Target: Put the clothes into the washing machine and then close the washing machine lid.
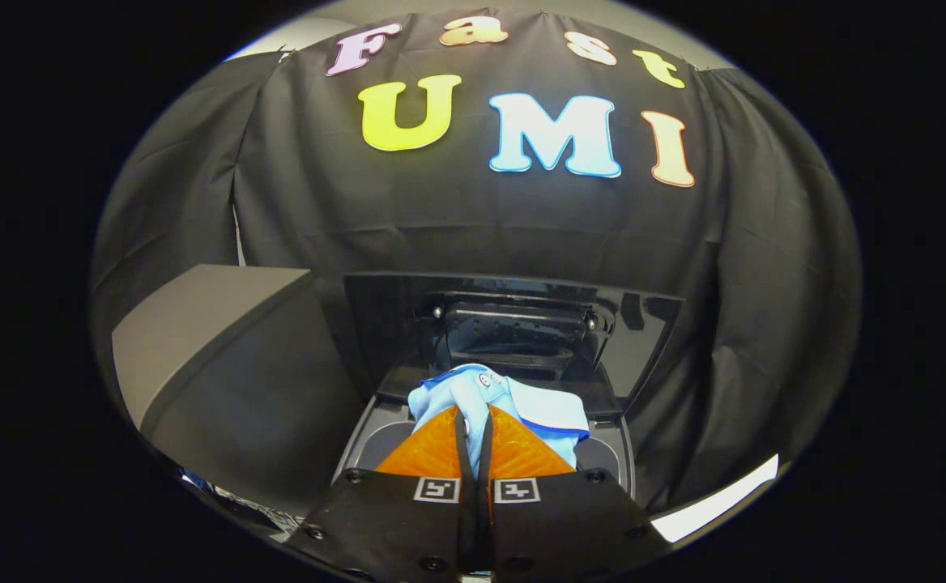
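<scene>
A grey box [222, 356] is noted left of the gripper [473, 425], whose jaws are nearly closed, pinching a light blue garment [522, 401]. Just beyond, the washing machine [611, 453] stands with lid [643, 324] raised. Release is best deferred until the cloth is inside the drum.

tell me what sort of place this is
Likely a staged recording booth, not a home: black cloth wall, dark top-loading washing machine with raised lid, tool shut on light blue garment.
</scene>
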Motion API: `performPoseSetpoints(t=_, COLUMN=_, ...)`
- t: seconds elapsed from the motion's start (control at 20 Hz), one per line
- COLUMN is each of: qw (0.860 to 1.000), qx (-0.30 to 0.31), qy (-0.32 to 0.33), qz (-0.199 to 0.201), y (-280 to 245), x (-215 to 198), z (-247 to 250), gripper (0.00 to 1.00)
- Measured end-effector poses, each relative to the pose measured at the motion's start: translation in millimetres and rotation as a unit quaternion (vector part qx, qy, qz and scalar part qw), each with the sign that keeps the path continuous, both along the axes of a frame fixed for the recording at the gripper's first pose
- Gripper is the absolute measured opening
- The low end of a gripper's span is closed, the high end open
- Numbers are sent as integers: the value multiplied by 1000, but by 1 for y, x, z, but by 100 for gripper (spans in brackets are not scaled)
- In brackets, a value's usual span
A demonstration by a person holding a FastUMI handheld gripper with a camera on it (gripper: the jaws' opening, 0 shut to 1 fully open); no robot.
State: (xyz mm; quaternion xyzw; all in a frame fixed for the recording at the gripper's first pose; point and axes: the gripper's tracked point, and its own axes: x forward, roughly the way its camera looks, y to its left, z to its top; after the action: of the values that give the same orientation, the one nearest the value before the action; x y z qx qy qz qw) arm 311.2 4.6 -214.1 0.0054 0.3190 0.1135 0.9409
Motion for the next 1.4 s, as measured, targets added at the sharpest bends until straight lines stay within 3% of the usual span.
performPoseSetpoints(t=0.25, qw=999, qx=0, qy=44, qz=-16, y=-4, x=-8, z=-36, gripper=3)
performPoseSetpoints(t=0.55, qw=995, qx=-6, qy=92, qz=-39, y=-11, x=-15, z=-64, gripper=18)
performPoseSetpoints(t=0.6, qw=995, qx=1, qy=92, qz=-42, y=-10, x=-16, z=-64, gripper=28)
performPoseSetpoints(t=0.65, qw=995, qx=3, qy=90, qz=-46, y=-11, x=-16, z=-61, gripper=30)
performPoseSetpoints(t=0.9, qw=996, qx=9, qy=76, qz=-55, y=-9, x=-15, z=-53, gripper=97)
performPoseSetpoints(t=1.4, qw=997, qx=31, qy=-47, qz=-53, y=-3, x=20, z=16, gripper=97)
